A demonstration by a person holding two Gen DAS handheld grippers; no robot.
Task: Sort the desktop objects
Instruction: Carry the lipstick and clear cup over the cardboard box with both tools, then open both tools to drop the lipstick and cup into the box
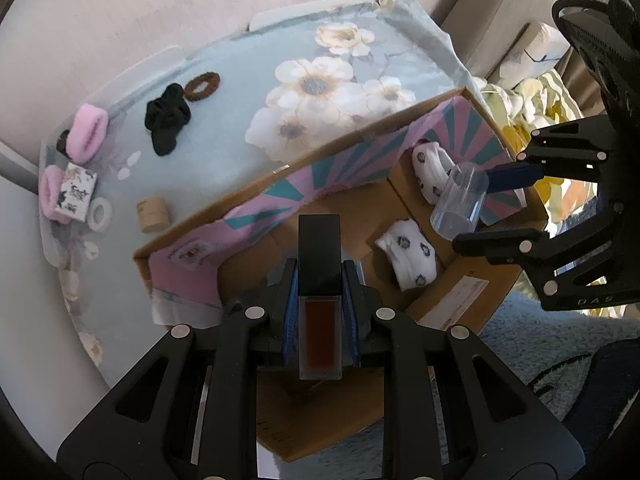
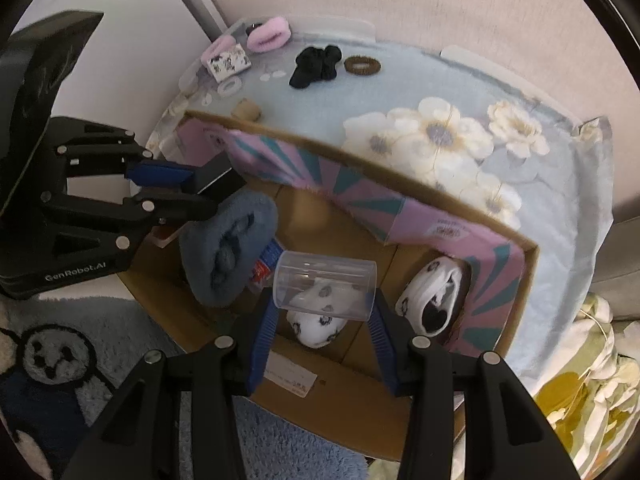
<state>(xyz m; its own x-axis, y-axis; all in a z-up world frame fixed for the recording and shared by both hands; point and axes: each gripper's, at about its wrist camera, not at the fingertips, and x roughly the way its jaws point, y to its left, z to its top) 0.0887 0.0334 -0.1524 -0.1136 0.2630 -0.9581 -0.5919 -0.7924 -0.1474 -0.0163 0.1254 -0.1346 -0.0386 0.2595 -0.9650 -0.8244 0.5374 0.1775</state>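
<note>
My left gripper (image 1: 320,292) is shut on a lip gloss tube (image 1: 320,312) with a black cap and red-brown fill, held over the open cardboard box (image 1: 256,184). It also shows in the right wrist view (image 2: 216,178). My right gripper (image 2: 322,300) is shut on a clear plastic cylinder (image 2: 324,284), held over the box (image 2: 400,196); the cylinder also shows in the left wrist view (image 1: 460,204). Inside the box lie two white patterned socks (image 1: 408,256) (image 2: 434,296) and a blue fluffy roll (image 2: 228,248).
On the floral tablecloth (image 1: 224,120) behind the box lie a black scrunchie (image 1: 166,120), a brown hair tie (image 1: 203,86), pink fluffy items (image 1: 86,132), a small printed box (image 1: 78,192), a tape roll (image 1: 100,212) and a wooden cylinder (image 1: 152,214). A blue rug (image 2: 304,432) lies below.
</note>
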